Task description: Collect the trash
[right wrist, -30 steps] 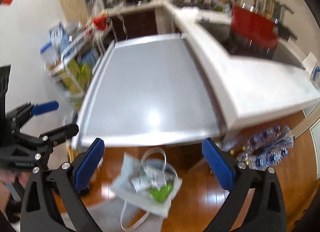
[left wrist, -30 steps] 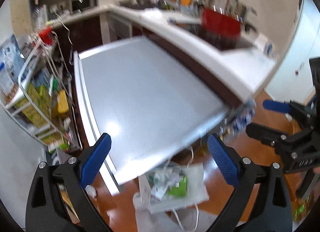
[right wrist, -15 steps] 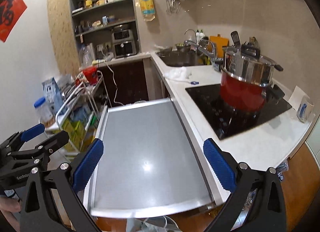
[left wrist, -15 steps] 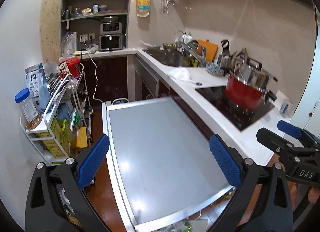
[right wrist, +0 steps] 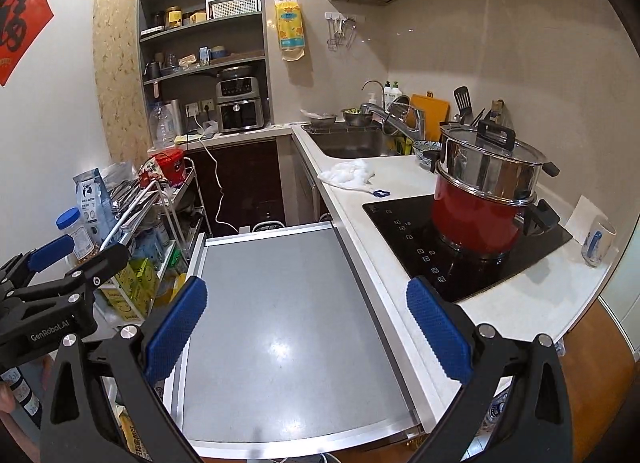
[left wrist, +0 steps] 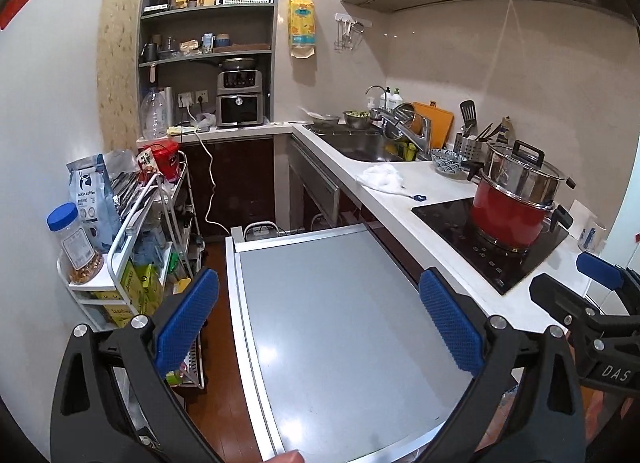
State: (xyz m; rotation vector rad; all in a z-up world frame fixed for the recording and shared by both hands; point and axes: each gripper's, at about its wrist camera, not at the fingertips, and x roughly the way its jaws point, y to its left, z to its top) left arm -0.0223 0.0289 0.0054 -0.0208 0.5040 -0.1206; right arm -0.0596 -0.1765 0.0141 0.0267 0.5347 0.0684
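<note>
A crumpled white wad (left wrist: 382,177) of tissue or thin plastic, which one cannot be told, lies on the white tabletop (left wrist: 400,209) at the far right. It sits just in front of the sink (left wrist: 356,143), close to the tabletop's left edge, loosely bunched and lying flat. Just beside it on the near right lies a small blue piece (left wrist: 419,196), too small to identify, between the wad and the black hob (left wrist: 460,219). Neither is held or touched by anything.
</note>
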